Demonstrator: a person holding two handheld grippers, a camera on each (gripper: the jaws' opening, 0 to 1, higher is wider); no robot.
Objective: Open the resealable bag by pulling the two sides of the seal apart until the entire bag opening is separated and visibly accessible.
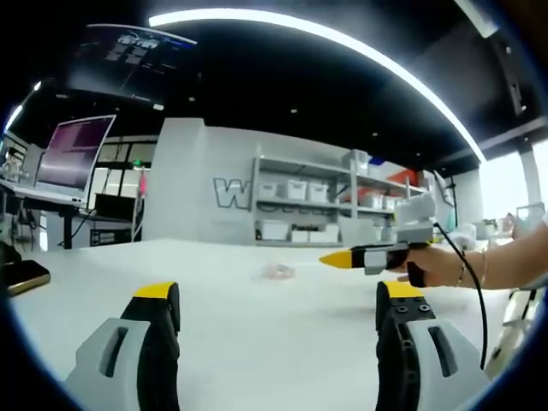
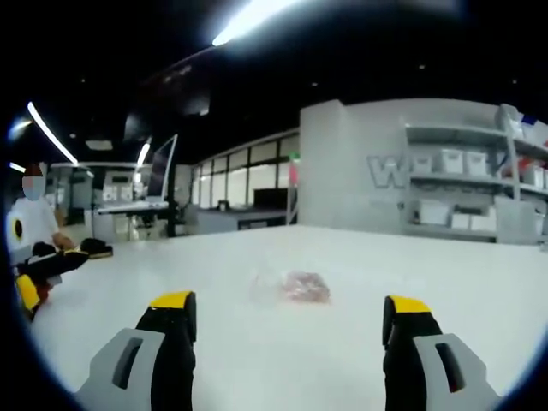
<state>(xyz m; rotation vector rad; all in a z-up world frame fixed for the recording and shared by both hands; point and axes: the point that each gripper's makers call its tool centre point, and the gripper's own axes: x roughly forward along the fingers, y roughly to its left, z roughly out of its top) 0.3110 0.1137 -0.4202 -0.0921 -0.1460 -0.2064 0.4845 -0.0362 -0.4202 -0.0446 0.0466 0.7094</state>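
A small clear resealable bag (image 1: 278,271) with pinkish contents lies flat on the white table (image 1: 231,342), some way ahead of my left gripper (image 1: 278,293). That gripper's yellow-tipped jaws stand wide apart with nothing between them. In the left gripper view a hand (image 1: 438,265) holds the right gripper (image 1: 341,258) just right of the bag, low over the table. In the right gripper view the bag (image 2: 297,287) lies a short way in front of my right gripper (image 2: 291,304), which is open and empty. Whether the bag's seal is closed is too small to tell.
A dark flat object (image 1: 22,276) lies at the table's left edge. Behind the table stand a monitor (image 1: 75,154) and shelves with white bins (image 1: 308,201). A seated person (image 2: 36,224) is far off to the left. A cable (image 1: 473,282) hangs from the right gripper.
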